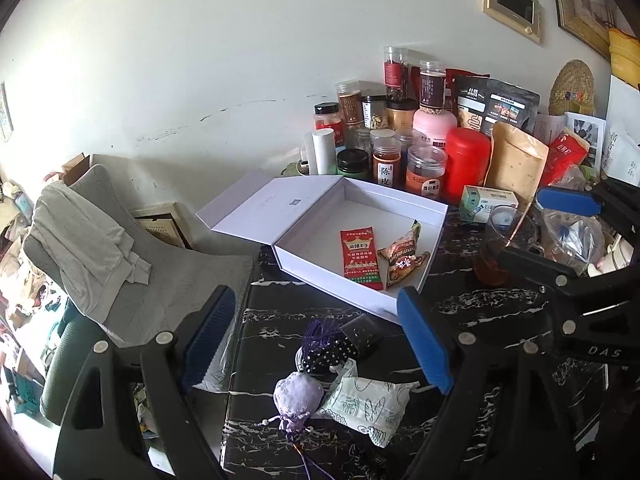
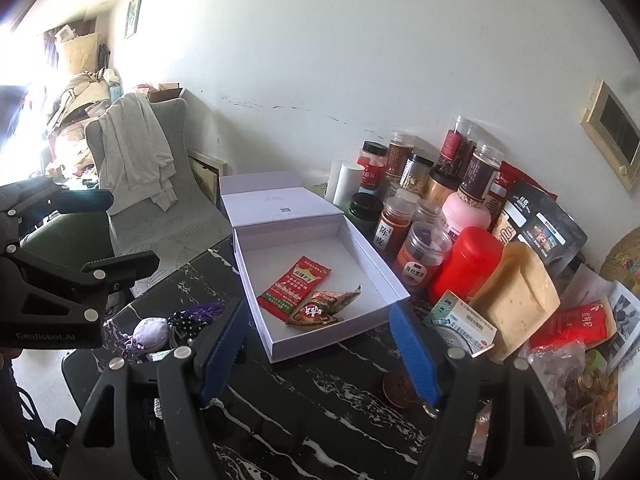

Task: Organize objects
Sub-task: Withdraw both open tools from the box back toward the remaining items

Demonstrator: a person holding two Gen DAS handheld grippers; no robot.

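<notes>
An open white box (image 1: 404,196) (image 2: 384,276) lies on the black marble table (image 1: 280,440) (image 2: 340,400). Inside lie a red sachet (image 1: 360,258) (image 2: 294,288) and a brown snack packet (image 1: 404,258) (image 2: 320,310). In front of the box lie a lilac pouch (image 1: 298,394) (image 2: 150,332), a dotted dark pouch (image 1: 326,354) (image 2: 186,318), a small dark square packet (image 1: 362,334) and a white patterned packet (image 1: 368,402). My left gripper (image 1: 316,340) is open and empty above these loose items. My right gripper (image 2: 320,354) is open and empty near the box's front edge.
Several jars (image 1: 386,160) (image 2: 420,252), a red canister (image 1: 466,164) (image 2: 466,264), bags and a medicine box (image 1: 486,200) (image 2: 466,320) crowd the back right. A glass of tea (image 1: 504,244) stands right of the box. A grey chair with clothes (image 1: 100,248) (image 2: 140,168) stands left of the table.
</notes>
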